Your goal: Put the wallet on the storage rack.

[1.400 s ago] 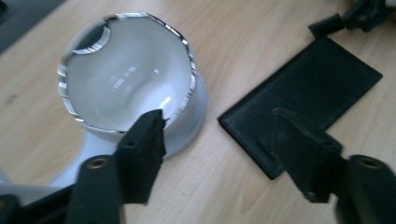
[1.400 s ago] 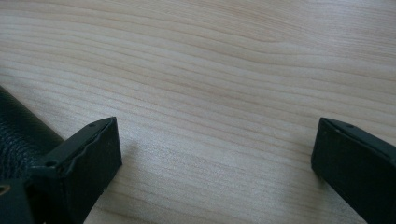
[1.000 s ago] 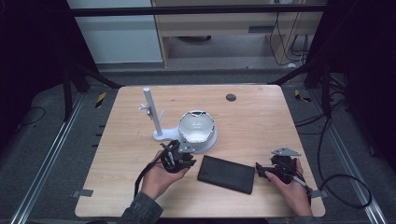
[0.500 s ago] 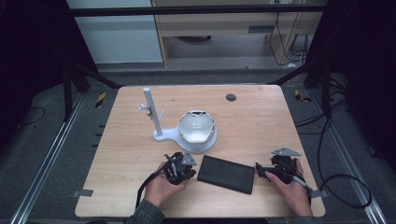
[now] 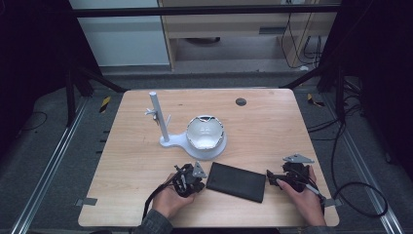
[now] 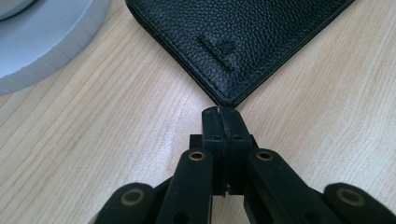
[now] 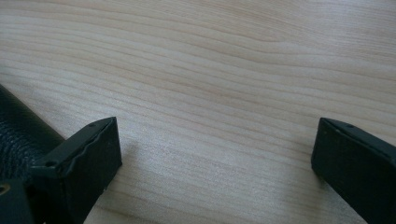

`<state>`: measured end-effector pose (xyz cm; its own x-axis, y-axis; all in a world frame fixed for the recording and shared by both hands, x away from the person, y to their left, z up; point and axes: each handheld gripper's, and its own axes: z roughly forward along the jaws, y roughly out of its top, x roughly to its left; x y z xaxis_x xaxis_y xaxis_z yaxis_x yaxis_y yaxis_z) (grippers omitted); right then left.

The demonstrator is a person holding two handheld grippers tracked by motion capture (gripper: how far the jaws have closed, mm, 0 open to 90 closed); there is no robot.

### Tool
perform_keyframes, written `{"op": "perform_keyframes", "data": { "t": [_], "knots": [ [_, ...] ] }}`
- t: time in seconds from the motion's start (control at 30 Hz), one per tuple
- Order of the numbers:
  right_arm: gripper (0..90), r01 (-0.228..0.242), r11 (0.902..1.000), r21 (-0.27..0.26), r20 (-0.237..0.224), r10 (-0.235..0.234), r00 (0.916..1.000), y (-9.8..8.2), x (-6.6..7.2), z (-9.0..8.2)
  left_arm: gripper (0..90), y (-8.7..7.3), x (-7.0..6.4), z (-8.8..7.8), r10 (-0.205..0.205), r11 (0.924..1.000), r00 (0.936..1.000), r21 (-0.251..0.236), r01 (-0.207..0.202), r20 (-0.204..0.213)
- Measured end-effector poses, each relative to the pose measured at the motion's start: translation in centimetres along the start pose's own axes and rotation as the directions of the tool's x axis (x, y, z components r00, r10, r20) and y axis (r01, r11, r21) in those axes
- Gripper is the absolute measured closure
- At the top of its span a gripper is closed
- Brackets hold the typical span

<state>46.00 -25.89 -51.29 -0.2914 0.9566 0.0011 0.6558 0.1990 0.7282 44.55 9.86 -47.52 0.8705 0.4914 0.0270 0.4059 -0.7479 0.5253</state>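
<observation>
The left tongs (image 6: 222, 122) had been lowered from the bowl (image 5: 205, 132) to the wallet's (image 6: 243, 42) corner and closed empty, perhaps for prying; the right tongs (image 7: 212, 154) were held wide.

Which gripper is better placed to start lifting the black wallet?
Probably the left. The left gripper is shut, its tips at a corner of the black wallet, ready to pry. The right gripper is open over bare table, the wallet beside one jaw.

Wallet (image 6: 243, 42) corners (far side) beyond the left gripper view's edge
</observation>
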Motion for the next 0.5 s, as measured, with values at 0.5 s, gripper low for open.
{"op": "perform_keyframes", "data": {
  "t": [0.5],
  "knots": [
    [4.5, -0.002, 1.0000, 0.003, -0.005, 0.002, 1.0000, 0.03, -0.11, -0.19, 89.6, 0.00, -0.24, 0.30, -0.001, 1.0000, 1.0000, -0.004, 0.001, -0.006]
  ]
}}
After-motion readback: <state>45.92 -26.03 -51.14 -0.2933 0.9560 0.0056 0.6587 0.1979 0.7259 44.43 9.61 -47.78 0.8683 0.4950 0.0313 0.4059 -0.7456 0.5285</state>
